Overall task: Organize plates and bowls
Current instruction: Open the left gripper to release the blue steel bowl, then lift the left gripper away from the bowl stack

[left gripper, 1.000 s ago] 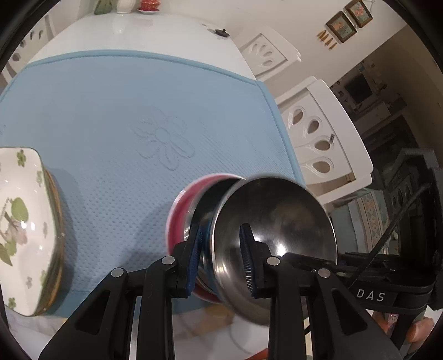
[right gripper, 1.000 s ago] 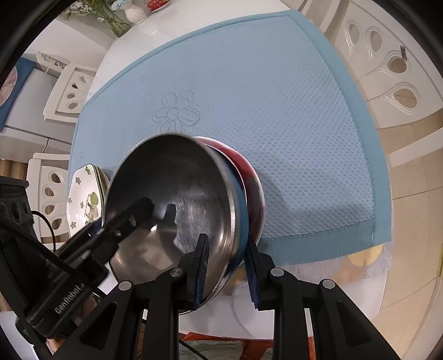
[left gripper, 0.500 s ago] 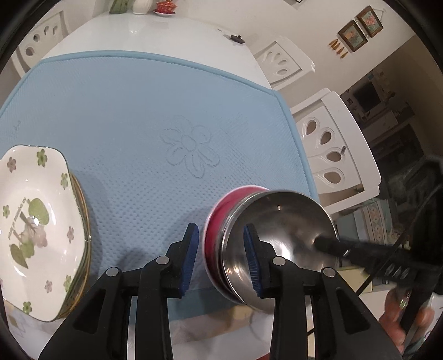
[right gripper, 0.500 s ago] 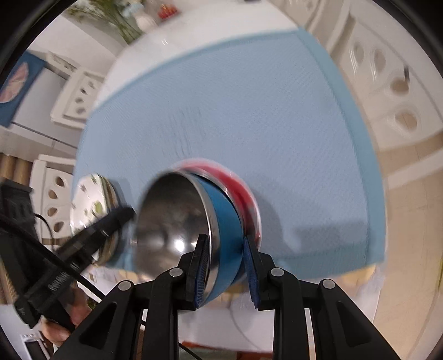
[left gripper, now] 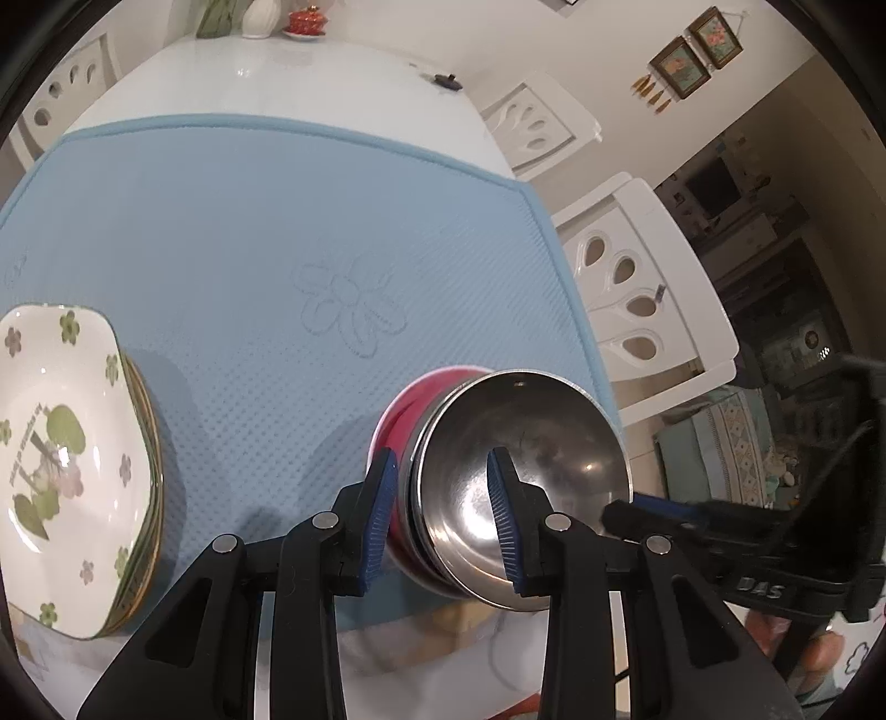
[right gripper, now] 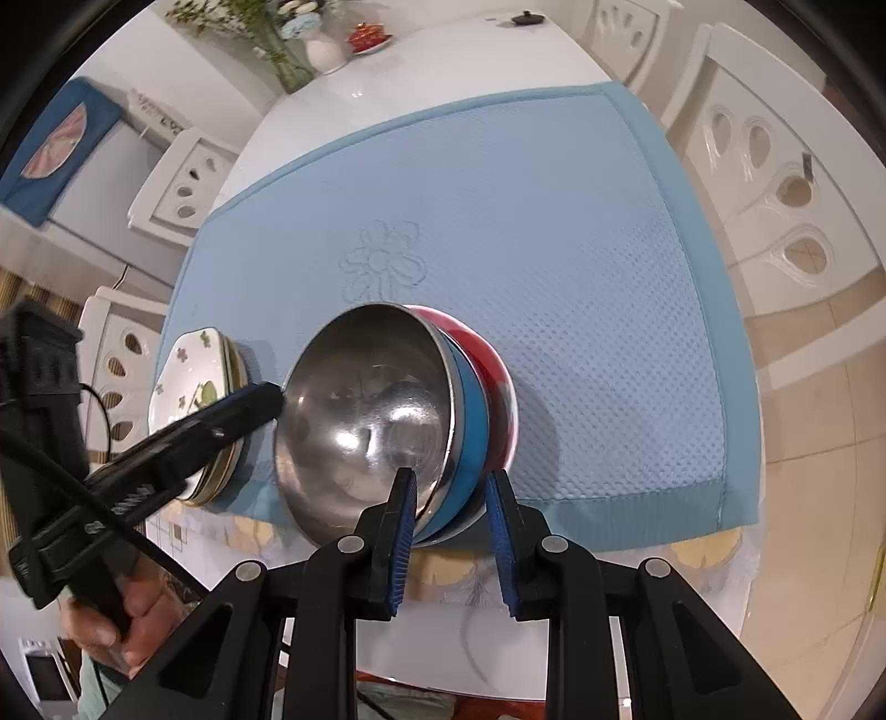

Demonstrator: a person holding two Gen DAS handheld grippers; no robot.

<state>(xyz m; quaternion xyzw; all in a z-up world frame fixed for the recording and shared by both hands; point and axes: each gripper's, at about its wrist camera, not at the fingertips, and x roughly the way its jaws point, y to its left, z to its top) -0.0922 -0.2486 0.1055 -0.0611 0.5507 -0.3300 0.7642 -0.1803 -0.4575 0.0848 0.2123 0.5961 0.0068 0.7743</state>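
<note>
A blue mat covers most of a white table, with white chairs close along its right side and a vase and red dish at the far end. Near the mat's front edge sits a nested bowl stack: steel inside, blue, then red outermost. A plate stack lies at the mat's front-left corner, apart from the bowls. The left gripper is spread, its fingers straddling the stack's left rim, apparently without touching. The right gripper is likewise spread around the right rim. The mat's middle and far half lie bare.
</note>
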